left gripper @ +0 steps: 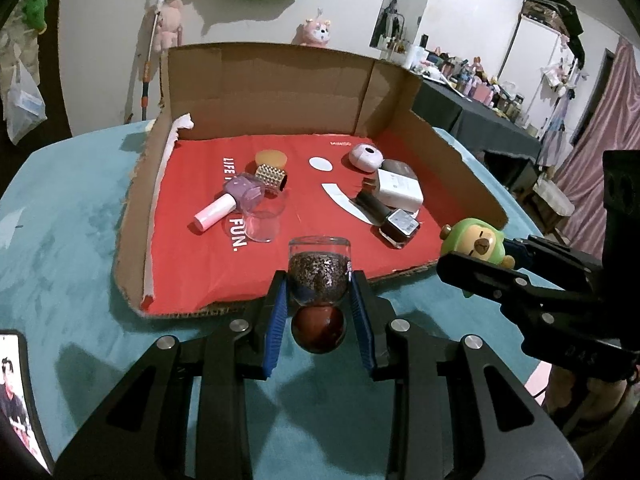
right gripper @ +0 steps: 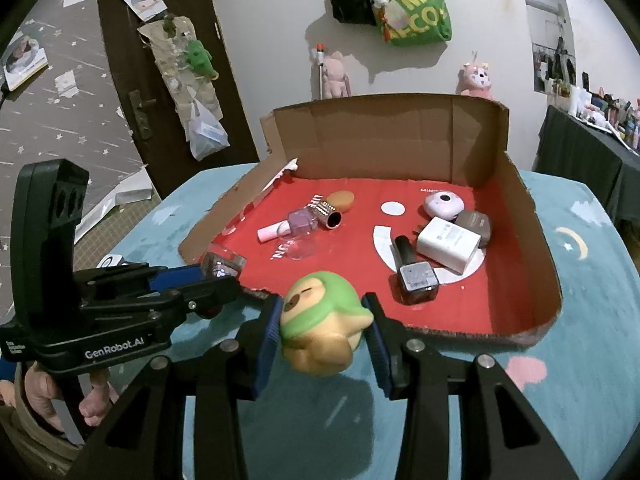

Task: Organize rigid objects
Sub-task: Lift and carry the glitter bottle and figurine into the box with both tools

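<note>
My left gripper (left gripper: 319, 286) is shut on a glitter nail polish bottle (left gripper: 319, 276) with a round dark red cap, held over the front edge of the cardboard tray (left gripper: 280, 92). The same bottle (right gripper: 222, 266) shows at the left of the right wrist view. My right gripper (right gripper: 322, 316) is shut on a green-hooded bear figurine (right gripper: 320, 320), just short of the tray's front edge (right gripper: 460, 334); the figurine (left gripper: 476, 242) appears at the right of the left wrist view.
On the tray's red liner lie a purple polish bottle (left gripper: 236, 200), a clear cup (left gripper: 262, 222), a studded gold tube (left gripper: 272, 176), a dark polish bottle (left gripper: 390, 218), a white charger (left gripper: 400, 188) and a pink round case (left gripper: 366, 157). A phone (left gripper: 16, 396) lies front left on the teal cloth.
</note>
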Available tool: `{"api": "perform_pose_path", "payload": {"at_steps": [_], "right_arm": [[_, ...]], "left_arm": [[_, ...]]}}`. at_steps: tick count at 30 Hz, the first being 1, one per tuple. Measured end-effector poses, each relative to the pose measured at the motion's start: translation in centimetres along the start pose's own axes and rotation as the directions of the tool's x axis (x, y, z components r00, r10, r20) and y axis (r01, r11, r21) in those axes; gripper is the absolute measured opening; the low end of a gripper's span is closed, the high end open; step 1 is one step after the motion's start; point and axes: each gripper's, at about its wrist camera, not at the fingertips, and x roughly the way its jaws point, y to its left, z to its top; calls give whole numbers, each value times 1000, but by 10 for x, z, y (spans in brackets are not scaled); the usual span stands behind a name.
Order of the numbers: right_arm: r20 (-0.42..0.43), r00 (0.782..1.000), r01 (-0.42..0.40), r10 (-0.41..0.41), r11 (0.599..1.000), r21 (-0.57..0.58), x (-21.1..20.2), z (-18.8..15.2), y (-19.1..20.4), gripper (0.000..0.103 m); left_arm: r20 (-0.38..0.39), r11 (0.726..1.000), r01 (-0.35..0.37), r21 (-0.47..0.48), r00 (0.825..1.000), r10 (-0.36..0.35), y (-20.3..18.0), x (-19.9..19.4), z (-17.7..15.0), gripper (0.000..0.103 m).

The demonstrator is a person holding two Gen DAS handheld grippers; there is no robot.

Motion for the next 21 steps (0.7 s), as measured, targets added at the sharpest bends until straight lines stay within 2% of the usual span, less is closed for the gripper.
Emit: {"api": "perform_pose_path", "payload": {"at_steps": [21], "right_arm": [[-101,995,10,-9,1000,9,65,14,-23,43]], "left_arm": [[-106,1000,-4,-10,994,3,16,66,22,29]]}}
